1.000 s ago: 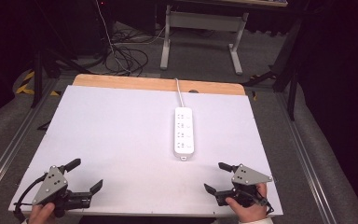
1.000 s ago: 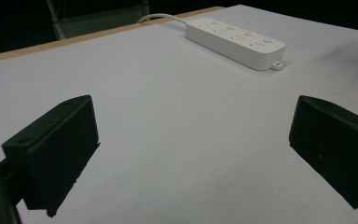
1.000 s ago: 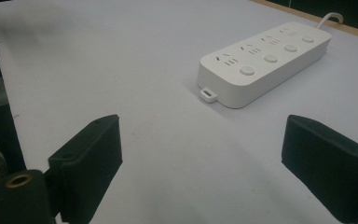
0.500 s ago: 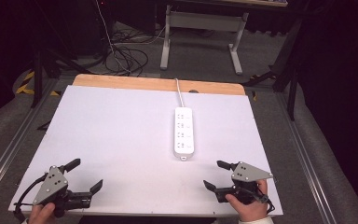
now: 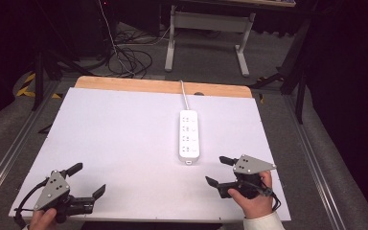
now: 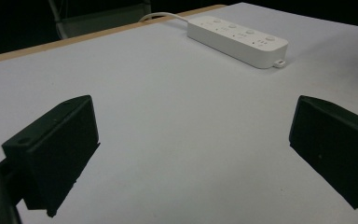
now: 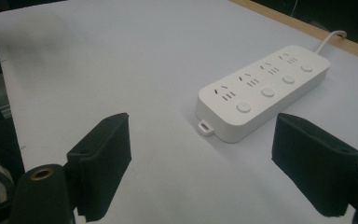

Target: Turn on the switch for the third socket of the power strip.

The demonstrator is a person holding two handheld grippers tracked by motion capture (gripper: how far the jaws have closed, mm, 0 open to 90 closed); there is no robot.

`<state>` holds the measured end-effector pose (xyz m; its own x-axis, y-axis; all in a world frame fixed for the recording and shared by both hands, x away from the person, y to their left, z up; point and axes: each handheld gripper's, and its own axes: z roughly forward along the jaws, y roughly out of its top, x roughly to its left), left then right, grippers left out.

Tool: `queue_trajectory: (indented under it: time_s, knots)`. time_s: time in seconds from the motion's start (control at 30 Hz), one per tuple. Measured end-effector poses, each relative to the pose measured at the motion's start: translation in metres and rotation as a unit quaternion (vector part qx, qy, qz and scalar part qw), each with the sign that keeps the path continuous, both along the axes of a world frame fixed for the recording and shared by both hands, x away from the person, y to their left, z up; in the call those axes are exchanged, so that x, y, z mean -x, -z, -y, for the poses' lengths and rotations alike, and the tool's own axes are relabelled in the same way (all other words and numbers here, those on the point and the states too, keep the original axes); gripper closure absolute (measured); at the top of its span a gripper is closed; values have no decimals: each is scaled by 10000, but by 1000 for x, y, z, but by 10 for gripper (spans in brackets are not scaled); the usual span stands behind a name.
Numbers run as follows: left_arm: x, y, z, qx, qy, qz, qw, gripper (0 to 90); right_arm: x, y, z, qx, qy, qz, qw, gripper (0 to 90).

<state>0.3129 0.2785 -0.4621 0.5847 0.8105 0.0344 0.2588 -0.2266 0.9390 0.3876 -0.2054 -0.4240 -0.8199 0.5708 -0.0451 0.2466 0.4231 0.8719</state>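
The white power strip [image 5: 189,136] lay flat near the white table's [image 5: 115,143] far middle, no readable writing on it. Both the left gripper [image 5: 87,178] and right gripper [image 5: 218,170] stood released, holding nothing, well short of it

lab/test bench | white board [image 5: 124,139] on wood table ahead of grippers | metal desk frame [image 5: 206,28] + loose cables [image 5: 124,52] on floor beyond | dark curtained surround
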Motion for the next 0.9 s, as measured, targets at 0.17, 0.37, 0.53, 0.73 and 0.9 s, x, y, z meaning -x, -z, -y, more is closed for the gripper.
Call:
queue_trajectory:
  time_s: [0.17, 0.37, 0.53, 0.73, 0.9]
  knots:
    - [0, 0, 0, 4, 10, -6, 10000, 17, -6, -10, -5, 7, -38, 48, 10000, 197]
    - [0, 0, 0, 9, 1, 3, 10000, 17, -11, -21, -9, 62, -68, 129, 9999, 195]
    - [0, 0, 0, -1, 11, -5, 10000, 18, -15, -26, -8, 16, -27, 139, 9999, 195]
    - [0, 1, 1, -5, -12, -22, 10000, 17, -23, -36, -12, 186, -71, 155, 9997, 237]
    - [2, 1, 0, -21, -37, -20, 10000, 18, -36, -42, -20, 385, 70, 205, 9990, 270]
